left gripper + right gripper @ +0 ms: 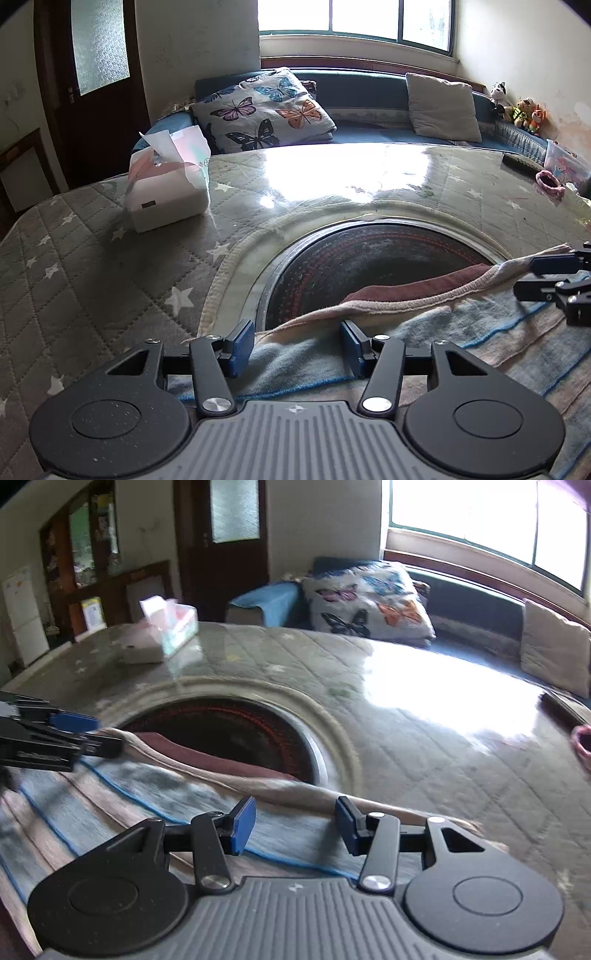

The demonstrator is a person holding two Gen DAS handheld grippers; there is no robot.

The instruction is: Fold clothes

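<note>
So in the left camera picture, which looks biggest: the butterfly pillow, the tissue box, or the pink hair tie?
1. butterfly pillow
2. tissue box, though it sits nearer the camera, so the gap is unsure
3. pink hair tie, clearly smallest

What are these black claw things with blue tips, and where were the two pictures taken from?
They are hand-held grabbing tools; a person carries one in each hand, and each has a camera looking along its two fingers. One picture is from the left claw, the other from the right claw. Both stand open over a striped garment on a quilted table cover, holding nothing. The garment partly covers a dark round inset. A tissue box sits further back.
</note>
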